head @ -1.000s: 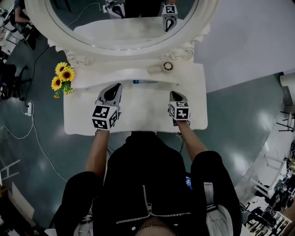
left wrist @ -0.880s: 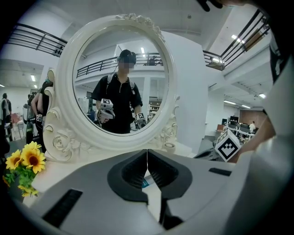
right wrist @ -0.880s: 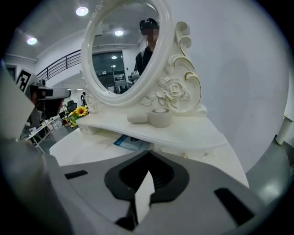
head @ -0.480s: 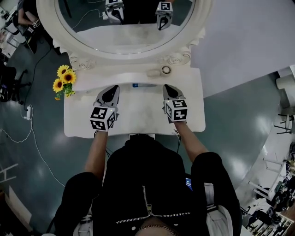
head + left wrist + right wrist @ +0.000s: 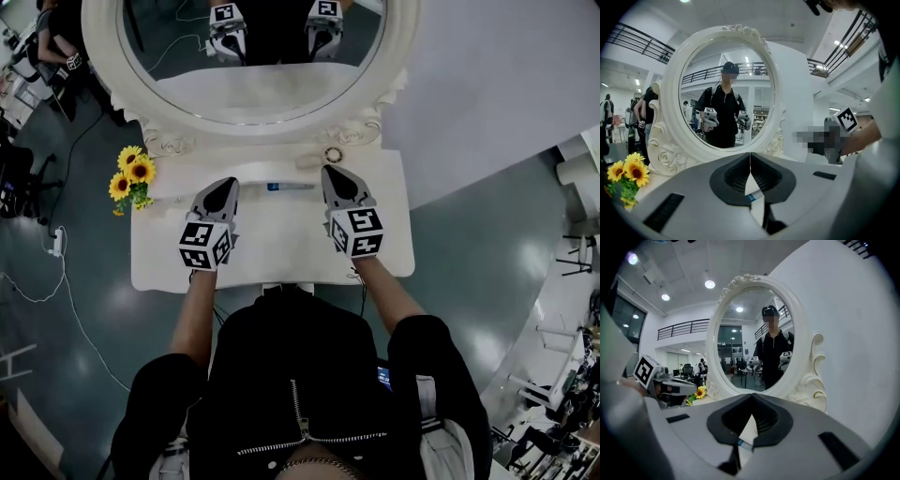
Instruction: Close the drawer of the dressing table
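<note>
The white dressing table (image 5: 272,239) stands under both grippers in the head view. Its drawer shows only as a small white strip (image 5: 286,287) at the front edge, mostly hidden by the person's body. My left gripper (image 5: 228,185) hovers over the left half of the top, jaws shut and empty. My right gripper (image 5: 331,172) hangs over the right half, also shut on nothing, pointing at the oval mirror (image 5: 253,56). The left gripper view has its jaws (image 5: 750,154) meeting at the tip; the right gripper view shows the same (image 5: 751,395).
Sunflowers (image 5: 131,174) stand at the table's left back corner. A thin blue-capped tube (image 5: 286,186) lies between the grippers near the mirror base. A small round item (image 5: 333,154) sits at the back right. Cables and chairs are on the floor to the left.
My right gripper has lifted from near the table's front edge and moved toward the mirror. The left gripper rose slightly. Both stayed shut.
</note>
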A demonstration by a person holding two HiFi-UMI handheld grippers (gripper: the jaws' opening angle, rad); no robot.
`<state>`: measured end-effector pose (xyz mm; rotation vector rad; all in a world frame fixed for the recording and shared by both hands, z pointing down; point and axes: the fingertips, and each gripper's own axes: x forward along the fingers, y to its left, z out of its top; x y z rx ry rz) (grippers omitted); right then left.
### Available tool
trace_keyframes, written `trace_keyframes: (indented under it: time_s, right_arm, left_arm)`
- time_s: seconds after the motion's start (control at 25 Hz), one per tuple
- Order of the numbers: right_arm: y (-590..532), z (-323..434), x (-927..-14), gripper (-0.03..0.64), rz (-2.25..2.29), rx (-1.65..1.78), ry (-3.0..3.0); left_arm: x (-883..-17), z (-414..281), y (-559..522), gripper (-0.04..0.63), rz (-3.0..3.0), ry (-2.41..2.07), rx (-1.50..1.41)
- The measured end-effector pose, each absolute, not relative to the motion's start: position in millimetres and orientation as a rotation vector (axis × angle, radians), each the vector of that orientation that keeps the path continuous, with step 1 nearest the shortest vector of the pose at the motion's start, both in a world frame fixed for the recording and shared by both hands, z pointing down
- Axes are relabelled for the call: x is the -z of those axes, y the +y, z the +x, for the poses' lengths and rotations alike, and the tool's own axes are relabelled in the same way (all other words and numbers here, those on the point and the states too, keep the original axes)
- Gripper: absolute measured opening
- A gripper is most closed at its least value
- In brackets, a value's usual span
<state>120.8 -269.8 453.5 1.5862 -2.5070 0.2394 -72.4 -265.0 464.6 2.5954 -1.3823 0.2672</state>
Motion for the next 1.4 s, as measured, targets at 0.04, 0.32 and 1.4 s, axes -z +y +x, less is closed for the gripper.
trace_keyframes:
  time_s: [0.04,0.32,1.4]
  right_arm:
    - [-270,120,-448,0.003,1.592,-0.226,-2.521]
    - [-271,118,-431,0.003,1.617,-0.207,-2.559]
    - [-258,130,-442,0.003,1.639,-0.235,-2.54]
  left_arm:
    - [-464,-72,-266,0.021,2.596,-1.384,-0.267]
    - [-459,-74,-270,0.021,2.619,-1.412,-0.26]
    - [-461,-59,-265,0.021,2.634,-1.374,-0.276]
